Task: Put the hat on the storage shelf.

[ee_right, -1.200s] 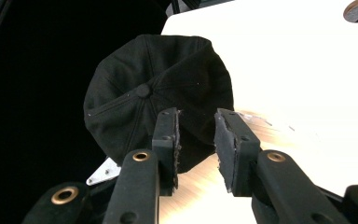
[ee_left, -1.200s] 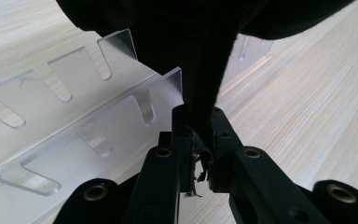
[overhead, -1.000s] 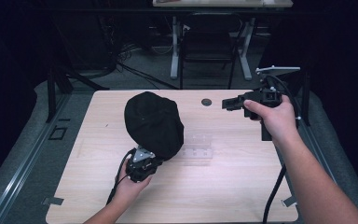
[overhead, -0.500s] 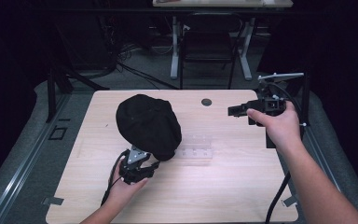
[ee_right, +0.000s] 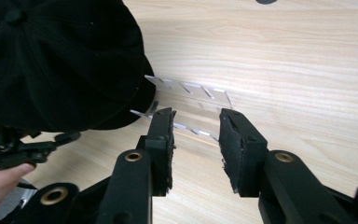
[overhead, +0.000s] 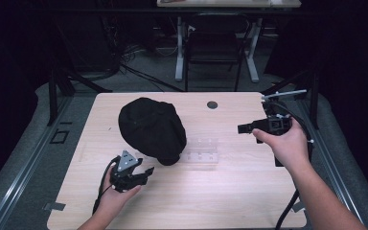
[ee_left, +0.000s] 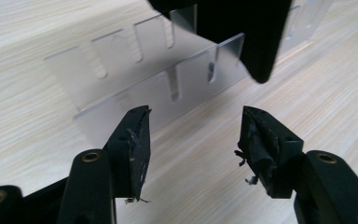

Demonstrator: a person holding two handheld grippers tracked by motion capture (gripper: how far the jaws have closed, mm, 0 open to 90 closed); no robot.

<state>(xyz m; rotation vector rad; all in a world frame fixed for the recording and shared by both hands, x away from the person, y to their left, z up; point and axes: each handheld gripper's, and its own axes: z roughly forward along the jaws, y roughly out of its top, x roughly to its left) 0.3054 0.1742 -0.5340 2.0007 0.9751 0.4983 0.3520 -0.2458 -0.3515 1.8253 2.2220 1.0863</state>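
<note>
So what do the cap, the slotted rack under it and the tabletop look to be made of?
Cap: black fabric, matte, probably ribbed cloth; fine lines and seams show. Rack: clear plastic, likely acrylic; the wood grain shows through it, its edges frosted. Table: pale wood or wood-look laminate, with an even printed-looking grain.

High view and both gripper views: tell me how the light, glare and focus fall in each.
High view: the table is brightly lit, the room behind nearly black, and the black cap shows little detail. Left gripper view: the clear slotted rack is soft and hazy, while the left tongs are sharp. Right gripper view: evenly lit, with faint glints on the rack's edges.
</note>
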